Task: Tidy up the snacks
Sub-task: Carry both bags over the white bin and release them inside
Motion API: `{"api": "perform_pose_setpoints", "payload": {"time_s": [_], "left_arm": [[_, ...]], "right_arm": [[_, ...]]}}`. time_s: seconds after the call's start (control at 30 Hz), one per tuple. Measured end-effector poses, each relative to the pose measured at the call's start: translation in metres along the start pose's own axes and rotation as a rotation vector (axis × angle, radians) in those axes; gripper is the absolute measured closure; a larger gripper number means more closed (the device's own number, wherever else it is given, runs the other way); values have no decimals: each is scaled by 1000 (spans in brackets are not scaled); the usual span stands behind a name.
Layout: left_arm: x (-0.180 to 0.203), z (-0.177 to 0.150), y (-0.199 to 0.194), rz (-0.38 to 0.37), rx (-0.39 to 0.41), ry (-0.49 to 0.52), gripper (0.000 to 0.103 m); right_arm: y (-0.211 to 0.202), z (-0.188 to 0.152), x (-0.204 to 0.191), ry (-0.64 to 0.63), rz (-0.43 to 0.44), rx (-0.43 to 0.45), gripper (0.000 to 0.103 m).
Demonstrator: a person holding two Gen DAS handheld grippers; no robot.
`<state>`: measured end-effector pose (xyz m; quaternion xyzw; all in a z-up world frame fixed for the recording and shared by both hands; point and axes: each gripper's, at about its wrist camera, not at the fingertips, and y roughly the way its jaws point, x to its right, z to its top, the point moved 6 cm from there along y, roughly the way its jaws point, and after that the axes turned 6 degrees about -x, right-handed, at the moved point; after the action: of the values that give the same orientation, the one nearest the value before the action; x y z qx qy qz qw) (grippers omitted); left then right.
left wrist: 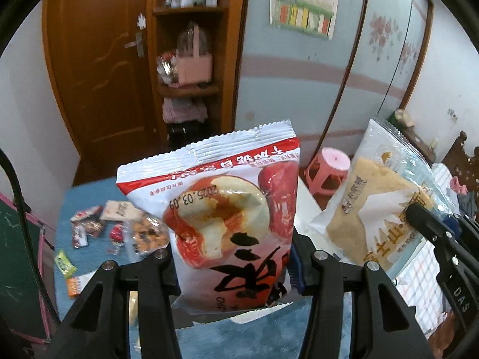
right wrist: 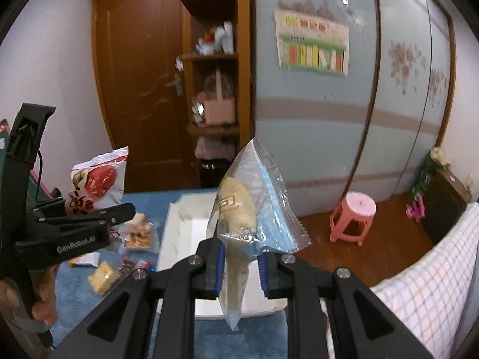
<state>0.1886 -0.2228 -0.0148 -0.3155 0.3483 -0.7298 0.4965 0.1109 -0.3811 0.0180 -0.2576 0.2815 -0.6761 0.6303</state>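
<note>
The left gripper (left wrist: 232,269) is clamped on a red-and-white snack bag (left wrist: 230,206) printed with a date fruit, the bag standing upright between its jaws with its crimped top edge pointing away. Off to that gripper's right, at about the same height, the right gripper (right wrist: 239,272) has its jaws pressed narrow on a clear pastry packet (right wrist: 239,218) with a pale brown cake inside, held edge-on with the packet's lower end hanging below the blue pads (right wrist: 219,269). Directly beyond and below the right gripper sits a white tray (right wrist: 185,230) on a blue cloth (right wrist: 209,338). To the left of the tray, and beyond the left gripper on its left side, small loose snacks (left wrist: 119,227) lie scattered on the cloth, among them a clear bag of biscuits (right wrist: 139,236) and a yellow wafer (right wrist: 101,276). A person's hand (right wrist: 45,296) grips the left gripper's handle. Farther off to the right stands a pink stool (right wrist: 353,218) on the wooden floor.
</note>
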Motion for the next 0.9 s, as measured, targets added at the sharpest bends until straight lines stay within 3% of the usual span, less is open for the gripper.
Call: {"api": "perform_pose_setpoints", "payload": {"time_s": [0.1, 0.37, 0.7, 0.8, 0.87, 0.9], "left_arm": [[4, -4, 37, -1, -59, -7, 54], [8, -28, 106, 22, -177, -25, 54], [7, -34, 134, 50, -204, -37, 52], [6, -31, 134, 69, -200, -43, 38], [4, -31, 131, 69, -186, -50, 21], [3, -30, 127, 72, -168, -52, 20]], "right_arm": [[40, -8, 4, 5, -6, -77, 84], [99, -34, 0, -1, -1, -224, 84], [135, -46, 2, 4, -16, -317, 83], [139, -43, 2, 18, -17, -315, 79], [140, -42, 1, 20, -17, -308, 71], [139, -42, 0, 19, -6, -301, 68]]}}
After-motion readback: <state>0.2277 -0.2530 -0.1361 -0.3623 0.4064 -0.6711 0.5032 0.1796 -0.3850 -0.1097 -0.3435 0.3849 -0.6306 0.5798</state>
